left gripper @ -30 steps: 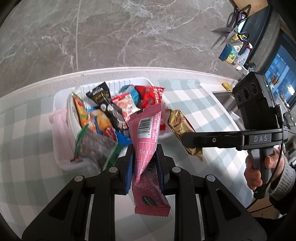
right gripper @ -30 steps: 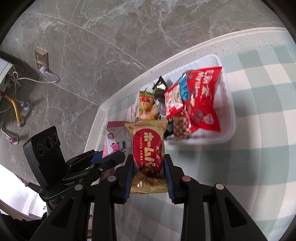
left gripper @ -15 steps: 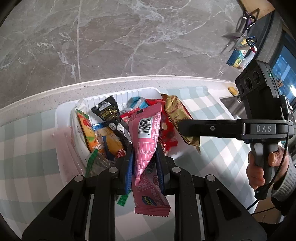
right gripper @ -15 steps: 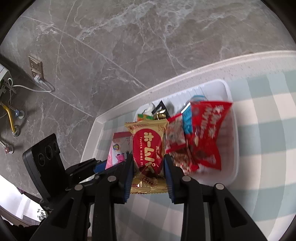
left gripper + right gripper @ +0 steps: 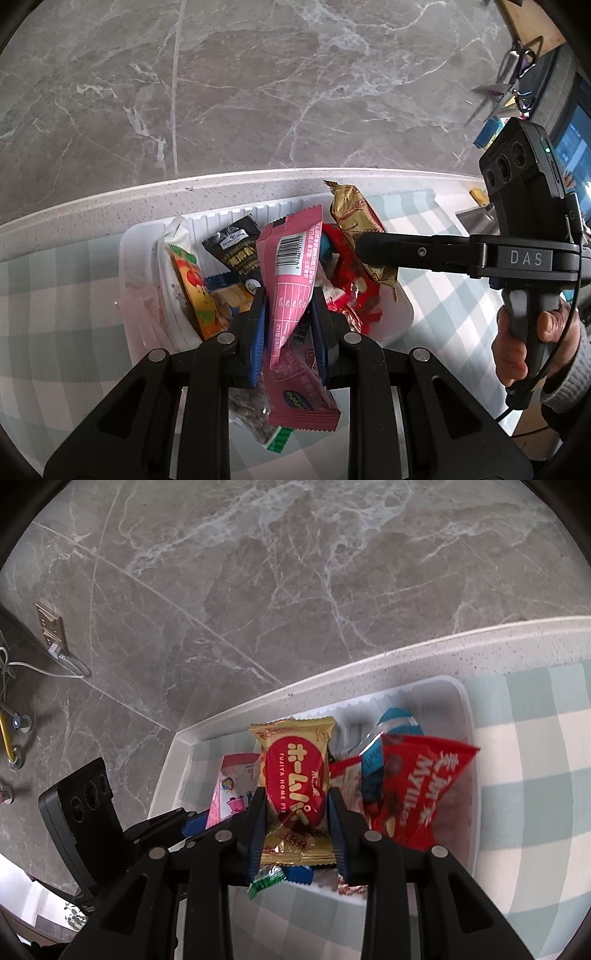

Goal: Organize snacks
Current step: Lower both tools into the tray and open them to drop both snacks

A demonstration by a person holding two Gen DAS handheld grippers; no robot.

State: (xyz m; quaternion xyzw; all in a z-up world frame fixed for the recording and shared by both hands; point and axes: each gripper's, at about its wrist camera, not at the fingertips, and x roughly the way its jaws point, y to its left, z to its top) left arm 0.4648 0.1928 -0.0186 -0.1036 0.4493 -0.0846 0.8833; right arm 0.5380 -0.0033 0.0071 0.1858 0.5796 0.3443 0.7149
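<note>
Left tongs point(image 5: 288, 325): black arms with blue pads, clamped on a long pink crinkled foil snack packet point(image 5: 291, 295) with a barcode panel and serrated ends; the packet stands upright over the near end of the tub.

Right tongs point(image 5: 295, 823): same build, clamped on a glossy gold foil snack packet point(image 5: 295, 782) with a red oval label, flat and rectangular, held above the left part of the tub. A hand point(image 5: 524, 339) in a grey knitted cuff grips their handle.

White ribbed plastic tub point(image 5: 391, 317): rounded corners, translucent walls, crowded with packets. These include a large red glossy bag point(image 5: 421, 794), a black sachet point(image 5: 236, 247), an orange-and-green cartoon pouch point(image 5: 192, 295), a blue wrapper point(image 5: 399, 723) and a green-edged clear bag point(image 5: 266, 417) hanging over the near rim. Little free space remains inside; the two held packets stand close together, just beside each other.

Tabletop point(image 5: 535, 812): covered in pale green and white checked cloth, with a speckled white edge just behind the tub. The cloth lies bare to the right of the tub.

Grey veined marble floor point(image 5: 258, 590) beyond the edge.
</note>
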